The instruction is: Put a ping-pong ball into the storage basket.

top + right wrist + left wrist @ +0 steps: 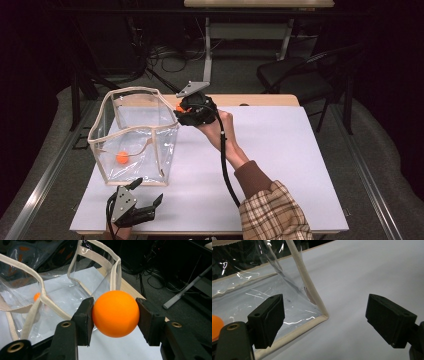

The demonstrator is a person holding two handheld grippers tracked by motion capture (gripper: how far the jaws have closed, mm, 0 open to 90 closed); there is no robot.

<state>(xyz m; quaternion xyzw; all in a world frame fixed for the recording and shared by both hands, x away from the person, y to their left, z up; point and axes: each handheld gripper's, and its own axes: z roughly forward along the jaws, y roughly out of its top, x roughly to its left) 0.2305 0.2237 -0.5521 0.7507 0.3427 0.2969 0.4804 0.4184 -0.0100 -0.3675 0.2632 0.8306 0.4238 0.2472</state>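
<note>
An orange ball (115, 314) sits clamped between the jaws of the right gripper (115, 317), pads pressed against both its sides, held in the air just beside the far rim of the clear bag (134, 131). The bag stands upright and open on the tabletop (280, 165), and a second orange ball (122, 157) already lies on its floor, so by my reading one ball is in and this one has yet to be carried over the opening and dropped. The left gripper (145, 196) rests near the bag's near corner with its jaws wide apart and nothing between them.
</note>
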